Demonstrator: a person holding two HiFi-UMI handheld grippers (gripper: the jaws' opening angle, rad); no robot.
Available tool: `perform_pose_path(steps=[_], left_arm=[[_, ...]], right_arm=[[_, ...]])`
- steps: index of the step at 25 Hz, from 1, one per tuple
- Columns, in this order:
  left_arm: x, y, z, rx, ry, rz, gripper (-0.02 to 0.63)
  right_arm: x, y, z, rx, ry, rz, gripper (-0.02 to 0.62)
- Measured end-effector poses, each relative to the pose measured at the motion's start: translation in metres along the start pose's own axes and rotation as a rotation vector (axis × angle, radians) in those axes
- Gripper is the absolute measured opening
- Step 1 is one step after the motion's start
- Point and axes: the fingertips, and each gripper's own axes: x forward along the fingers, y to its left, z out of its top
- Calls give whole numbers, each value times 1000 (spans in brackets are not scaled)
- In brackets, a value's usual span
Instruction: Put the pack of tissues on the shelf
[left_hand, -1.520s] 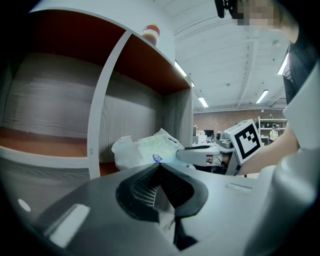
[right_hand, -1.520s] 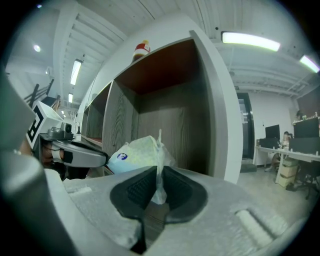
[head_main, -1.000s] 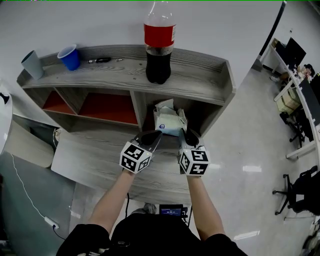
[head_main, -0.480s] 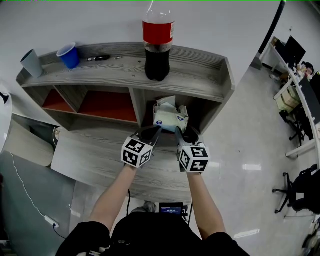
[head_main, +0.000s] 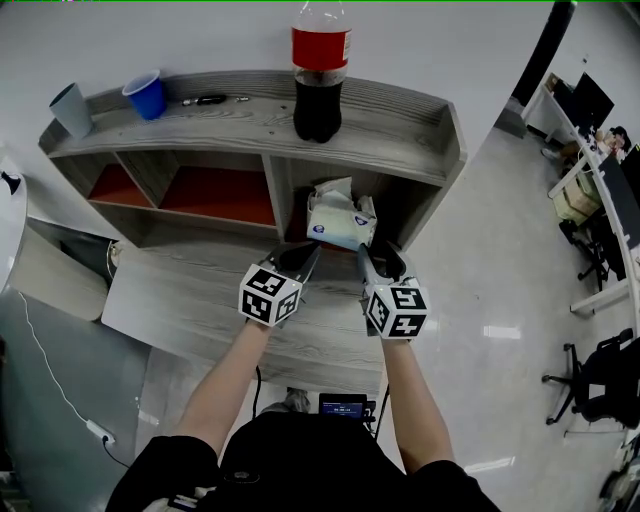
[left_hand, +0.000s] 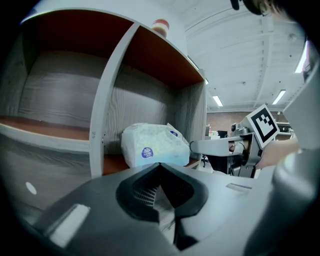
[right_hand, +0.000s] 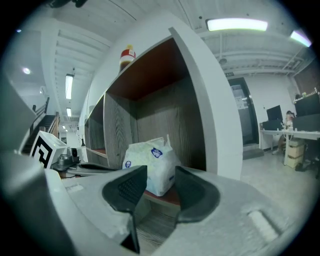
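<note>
The pack of tissues (head_main: 340, 215) is white with a small blue label and lies in the shelf's lower right compartment (head_main: 405, 215) on its red floor. My right gripper (head_main: 375, 257) hovers just in front of the pack, open, with nothing between its fingers. In the right gripper view the pack (right_hand: 150, 162) shows beyond the gap of the right gripper (right_hand: 160, 182), apart from both pads. My left gripper (head_main: 305, 257) is beside it, shut and empty. In the left gripper view the pack (left_hand: 150, 145) lies past the closed tips of the left gripper (left_hand: 160, 167).
A cola bottle (head_main: 320, 80), a blue cup (head_main: 148, 95), a grey cup (head_main: 72, 108) and a pen (head_main: 205, 99) stand on the shelf top (head_main: 400, 135). Two red-floored compartments (head_main: 215, 195) lie to the left. A grey desk surface (head_main: 190, 300) is below the grippers.
The right gripper carried the pack forward into the right compartment, opened, and drew back a little. The pack stays on the shelf floor. The left gripper has stayed shut alongside.
</note>
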Motion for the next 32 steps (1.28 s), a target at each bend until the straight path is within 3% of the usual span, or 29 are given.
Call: perform_pose_path(steps=[6,11,32], left_arm=[[-16,-14,2,5,-15,3,2],[-31,-32,6,23,-38,-6,2],[-90,-115,-20,45,-95,-44,-8]], right_arm=[[-21,2,9,-16,-25,15,144],[-44,9,11,-34,-48,36,4],[-120,26,-21,-29,-22,153,2]])
